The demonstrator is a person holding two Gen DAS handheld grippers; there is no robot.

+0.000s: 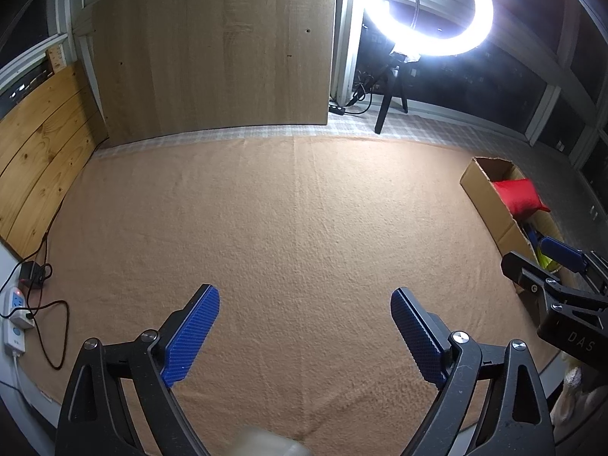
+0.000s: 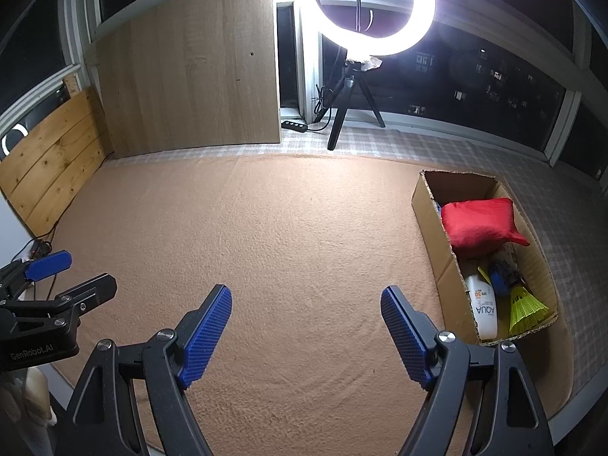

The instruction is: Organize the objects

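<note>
A cardboard box [image 2: 429,209] stands at the right on the tan cloth [image 2: 285,228]. It holds a red pouch [image 2: 478,224], a white AQUA sunscreen bottle [image 2: 482,304], a yellow-green shuttlecock [image 2: 526,306] and a blue item [image 2: 497,275]. The box [image 1: 482,190] and the red pouch [image 1: 518,195] also show in the left wrist view. My left gripper [image 1: 304,300] is open and empty over the cloth. My right gripper [image 2: 306,300] is open and empty, left of the box. Each gripper shows in the other's view: the right [image 1: 539,258], the left [image 2: 76,269].
A ring light on a tripod [image 2: 374,7] stands at the back. A wooden board [image 2: 190,76] leans behind the cloth, with plank panelling [image 2: 53,167] at the left. A power strip with cables [image 1: 15,304] lies at the left edge. A checked cloth [image 2: 532,174] lies under the tan one.
</note>
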